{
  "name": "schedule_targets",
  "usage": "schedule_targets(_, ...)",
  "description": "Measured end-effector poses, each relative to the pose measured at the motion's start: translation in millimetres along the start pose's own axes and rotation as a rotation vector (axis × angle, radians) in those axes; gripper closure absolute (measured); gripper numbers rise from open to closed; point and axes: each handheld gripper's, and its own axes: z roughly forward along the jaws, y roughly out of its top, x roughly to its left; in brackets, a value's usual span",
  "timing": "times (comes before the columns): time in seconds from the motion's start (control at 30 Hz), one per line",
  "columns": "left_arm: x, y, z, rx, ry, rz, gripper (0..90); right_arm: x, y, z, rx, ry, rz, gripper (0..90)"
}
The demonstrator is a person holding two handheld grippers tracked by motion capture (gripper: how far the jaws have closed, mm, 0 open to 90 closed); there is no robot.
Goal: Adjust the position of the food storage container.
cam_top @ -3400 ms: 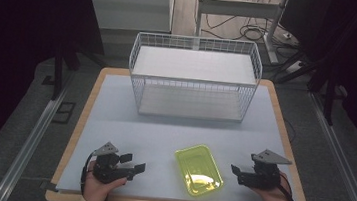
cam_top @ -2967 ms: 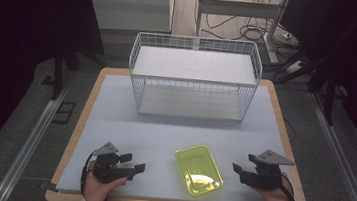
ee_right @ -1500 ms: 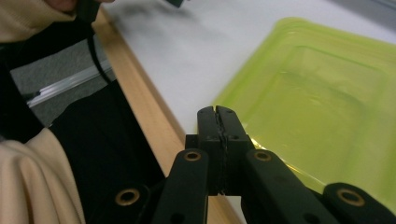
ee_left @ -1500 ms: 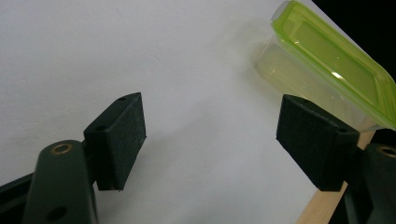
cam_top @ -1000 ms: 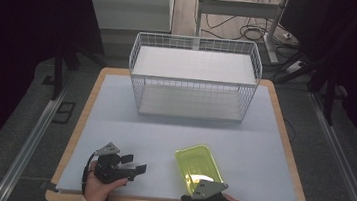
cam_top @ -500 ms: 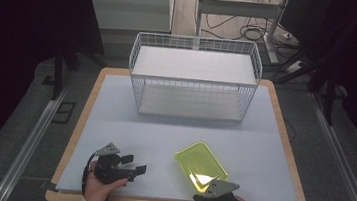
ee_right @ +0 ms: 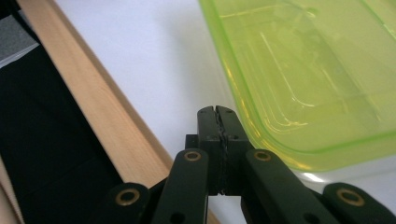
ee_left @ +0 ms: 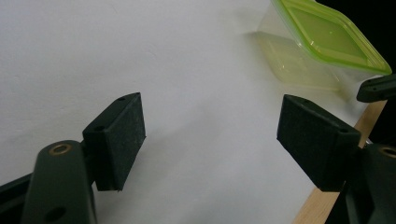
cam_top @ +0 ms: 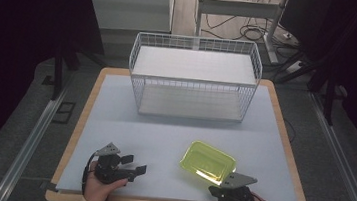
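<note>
High view — fixed above the table's (cam_top: pixel 173 130) near edge, facing forward and down, far off. Each gripper view sits close behind its own jaws, low over the surface. All three share the green container (cam_top: pixel 208 162) (ee_left: pixel 322 46) (ee_right: pixel 317 70) — ahead of both grippers.

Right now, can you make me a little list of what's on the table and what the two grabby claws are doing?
Table: pale mat on a wooden board.
Green container: yellow-green plastic container with its lid on, near the front right.
Basket: white wire basket at the back, nothing in it.
Left gripper: left gripper low over the mat, jaws wide apart, nothing between them.
Right gripper: right gripper jaws pressed together, tip right beside the container's edge; contact can't be told.
</note>
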Motion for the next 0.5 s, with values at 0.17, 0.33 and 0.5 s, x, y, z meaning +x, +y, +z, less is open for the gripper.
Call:
schedule_targets(0.17,0.0,0.0,0.0,0.001,0.0,0.0,23.1,-11.2,-2.9,-5.2,-0.009,-0.019,0.03,89.9)
schedule_targets(0.33,-0.7,-0.1,0.8,0.001,0.0,0.002,23.1,-21.3,-4.5,-8.3,-0.017,-0.042,0.06,89.9)
schedule_targets(0.5,-0.5,0.0,1.0,0.002,0.0,0.001,23.0,-30.0,-5.7,-9.9,-0.022,-0.061,0.08,89.9)
